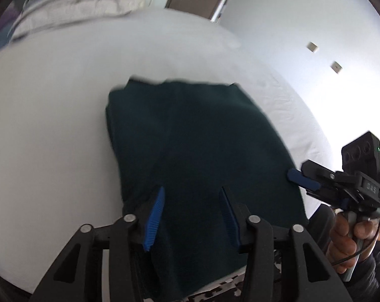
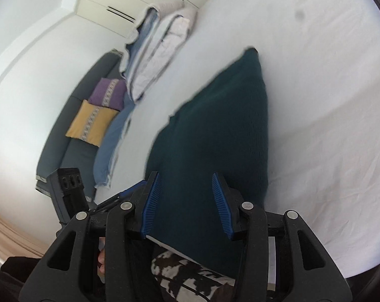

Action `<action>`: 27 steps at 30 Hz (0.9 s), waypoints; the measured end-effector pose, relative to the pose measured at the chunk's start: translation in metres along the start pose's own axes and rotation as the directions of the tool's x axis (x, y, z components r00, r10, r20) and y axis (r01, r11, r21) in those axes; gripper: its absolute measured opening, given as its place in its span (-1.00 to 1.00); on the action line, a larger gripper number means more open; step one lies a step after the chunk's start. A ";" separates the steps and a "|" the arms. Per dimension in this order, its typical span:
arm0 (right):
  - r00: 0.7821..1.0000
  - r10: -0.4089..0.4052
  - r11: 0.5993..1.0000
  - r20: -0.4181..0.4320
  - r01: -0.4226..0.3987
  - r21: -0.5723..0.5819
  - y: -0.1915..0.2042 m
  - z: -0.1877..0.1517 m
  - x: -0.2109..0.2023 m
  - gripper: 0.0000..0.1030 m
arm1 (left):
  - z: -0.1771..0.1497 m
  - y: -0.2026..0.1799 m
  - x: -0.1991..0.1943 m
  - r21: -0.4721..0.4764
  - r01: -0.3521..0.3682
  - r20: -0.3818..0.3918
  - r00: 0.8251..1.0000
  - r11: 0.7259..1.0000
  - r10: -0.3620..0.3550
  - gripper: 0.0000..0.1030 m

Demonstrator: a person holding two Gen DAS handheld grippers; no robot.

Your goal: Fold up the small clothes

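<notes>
The right gripper (image 2: pixel 187 198), jaws apart, hovers over a folded dark green garment (image 2: pixel 215 125) on a white bed (image 2: pixel 328 100).

1. A bed (image 1: pixel 51 105) with a white sheet carries everything.
2. A dark green folded garment (image 1: pixel 195 138) lies flat on the sheet, near its front edge.
3. Folded pale quilts (image 2: pixel 162 50) are stacked at the far end; motion blur leaves their number uncertain, perhaps two.

Both wrist views look steeply down, close, sharing the dark garment (image 1: pixel 195 146).
</notes>
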State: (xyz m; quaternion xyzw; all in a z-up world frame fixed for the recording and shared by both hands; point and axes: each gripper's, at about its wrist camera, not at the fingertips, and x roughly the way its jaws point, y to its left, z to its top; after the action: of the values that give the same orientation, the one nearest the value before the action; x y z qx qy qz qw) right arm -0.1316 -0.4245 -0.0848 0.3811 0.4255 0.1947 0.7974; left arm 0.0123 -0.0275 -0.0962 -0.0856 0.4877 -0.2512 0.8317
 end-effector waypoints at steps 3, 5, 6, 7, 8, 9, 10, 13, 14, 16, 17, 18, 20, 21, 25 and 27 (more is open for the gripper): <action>0.999 0.040 0.999 0.001 -0.040 0.021 -0.013 -0.009 -0.002 -0.24 | -0.002 0.017 -0.001 -0.024 0.052 0.009 0.999 0.998 -0.052 -0.39; 0.999 0.047 0.999 0.001 -0.047 0.025 -0.017 -0.010 -0.004 -0.24 | 0.001 0.021 0.000 -0.030 0.074 0.008 0.997 0.997 -0.074 -0.39; 0.999 0.043 0.999 0.005 -0.043 0.023 -0.016 -0.010 -0.006 -0.24 | -0.001 0.025 -0.003 -0.033 0.083 0.010 0.997 0.996 -0.083 -0.39; 0.999 0.030 0.999 0.014 -0.030 0.015 -0.013 -0.008 -0.008 -0.23 | -0.004 0.027 -0.006 -0.039 0.086 0.014 0.996 0.996 -0.085 -0.39; 1.000 0.015 1.000 0.024 -0.015 0.004 -0.010 -0.008 -0.013 -0.23 | -0.005 0.025 -0.011 -0.040 0.077 0.029 0.997 0.996 -0.076 -0.37; 0.999 0.005 1.000 0.032 -0.005 -0.003 -0.008 -0.008 -0.016 -0.21 | -0.003 0.018 -0.013 -0.028 0.062 0.046 0.997 0.998 -0.060 -0.31; 0.999 -0.017 1.000 0.051 0.017 -0.011 -0.004 -0.006 -0.024 -0.15 | -0.005 0.016 -0.020 -0.008 0.036 0.067 0.997 0.999 -0.035 -0.25; 0.988 -0.106 0.993 0.109 0.111 -0.046 0.011 0.000 -0.041 -0.01 | -0.009 -0.006 -0.043 0.076 -0.175 0.182 0.970 0.982 0.158 0.50; 0.979 -0.150 0.983 0.140 0.162 -0.081 0.021 0.000 -0.050 0.00 | -0.012 -0.016 -0.060 0.106 -0.259 0.274 0.936 0.960 0.222 0.66; 0.950 -0.233 0.951 0.209 0.267 -0.155 0.046 0.001 -0.065 0.10 | -0.017 -0.030 -0.083 0.129 -0.339 0.392 0.881 0.932 0.266 0.89; 0.933 -0.263 0.933 0.244 0.311 -0.184 0.057 0.000 -0.070 0.16 | -0.022 -0.040 -0.101 0.124 -0.399 0.483 0.824 0.908 0.296 1.00; 0.912 -0.290 0.910 0.290 0.356 -0.211 0.070 -0.001 -0.076 0.29 | -0.026 -0.047 -0.112 0.112 -0.429 0.539 0.784 0.896 0.308 1.00; 0.851 -0.322 0.852 0.416 0.452 -0.266 0.100 -0.008 -0.090 0.52 | -0.034 -0.062 -0.138 0.089 -0.470 0.640 0.703 0.878 0.311 1.00; 0.820 -0.321 0.826 0.473 0.487 -0.284 0.112 -0.012 -0.096 0.66 | -0.036 -0.067 -0.148 0.071 -0.486 0.669 0.671 0.871 0.319 1.00; 0.680 -0.261 0.742 0.686 0.596 -0.308 0.154 -0.034 -0.118 1.00 | -0.041 -0.091 -0.188 -0.012 -0.568 0.773 0.517 0.823 0.368 1.00; 0.635 -0.238 0.717 0.735 0.626 -0.308 0.168 -0.042 -0.129 1.00 | -0.042 -0.096 -0.218 -0.041 -0.581 0.815 0.451 0.813 0.363 1.00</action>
State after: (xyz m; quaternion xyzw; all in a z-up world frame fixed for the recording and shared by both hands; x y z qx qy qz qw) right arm -0.2367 -0.3815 0.0990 0.0647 0.1310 -0.0455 0.9882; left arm -0.1424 0.0036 0.0871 0.0553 0.0362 -0.0008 0.9978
